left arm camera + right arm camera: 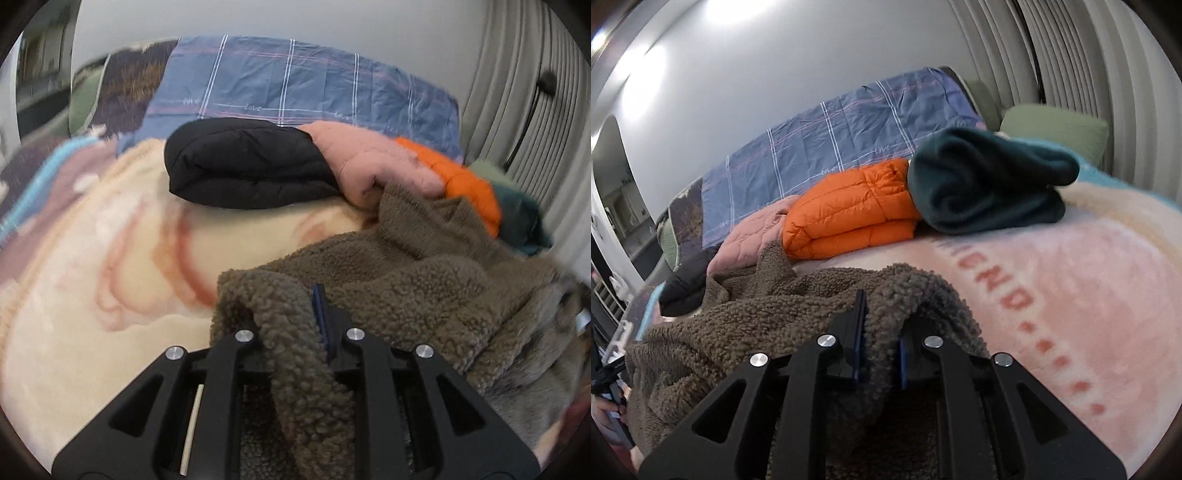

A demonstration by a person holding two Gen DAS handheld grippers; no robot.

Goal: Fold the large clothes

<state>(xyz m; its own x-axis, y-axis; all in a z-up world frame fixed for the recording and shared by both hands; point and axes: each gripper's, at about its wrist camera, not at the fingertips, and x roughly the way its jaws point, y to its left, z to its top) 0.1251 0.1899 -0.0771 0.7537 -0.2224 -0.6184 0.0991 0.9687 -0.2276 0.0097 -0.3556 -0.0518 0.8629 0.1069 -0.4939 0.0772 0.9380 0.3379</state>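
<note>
The brown fleece garment fills the lower right of the left wrist view, spread over the cream blanket. One fold runs up between the fingers of the left gripper, which pinch it; folded black, pink and orange jackets lie above.

In the right wrist view, the fleece covers the lower left, and the right gripper at bottom centre clamps a ridge of it. The orange jacket and a dark green garment sit beyond.

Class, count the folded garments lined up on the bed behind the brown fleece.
4: black leftmost, then pink, orange, and dark teal rightmost. The brown fleece may hide others.
</note>
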